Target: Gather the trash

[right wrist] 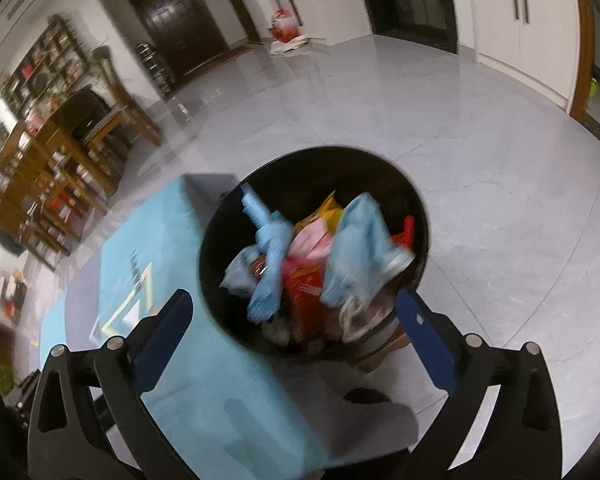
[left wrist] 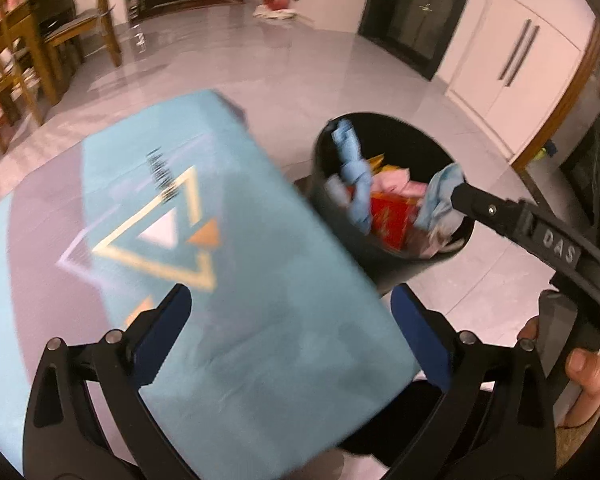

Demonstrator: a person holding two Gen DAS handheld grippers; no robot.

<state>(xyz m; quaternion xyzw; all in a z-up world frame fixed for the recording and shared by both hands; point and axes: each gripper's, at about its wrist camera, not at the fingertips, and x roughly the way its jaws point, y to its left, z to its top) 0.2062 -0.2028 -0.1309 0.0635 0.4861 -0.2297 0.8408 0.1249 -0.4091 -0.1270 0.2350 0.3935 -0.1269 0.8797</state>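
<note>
A black round trash bin [left wrist: 324, 148] [right wrist: 380, 168] stands on the floor beside a table with a light blue cloth [left wrist: 220, 280] [right wrist: 204, 380]. It holds blue rags [right wrist: 268, 256], a red wrapper [right wrist: 304, 284], pink and yellow packaging. A crumpled blue cloth [right wrist: 360, 252] [left wrist: 440, 196] lies on top of the pile, blurred. My right gripper [right wrist: 296, 316] is open over the bin, nothing between its fingers. In the left wrist view its finger [left wrist: 484, 210] reaches over the bin's rim next to that cloth. My left gripper [left wrist: 290, 320] is open and empty above the table's edge.
Grey tiled floor surrounds the bin. Wooden chairs and a dining table [right wrist: 72, 152] stand at the left. A red and white bag [right wrist: 286, 28] sits on the floor by the dark door. White cupboards [left wrist: 512, 64] line the right wall.
</note>
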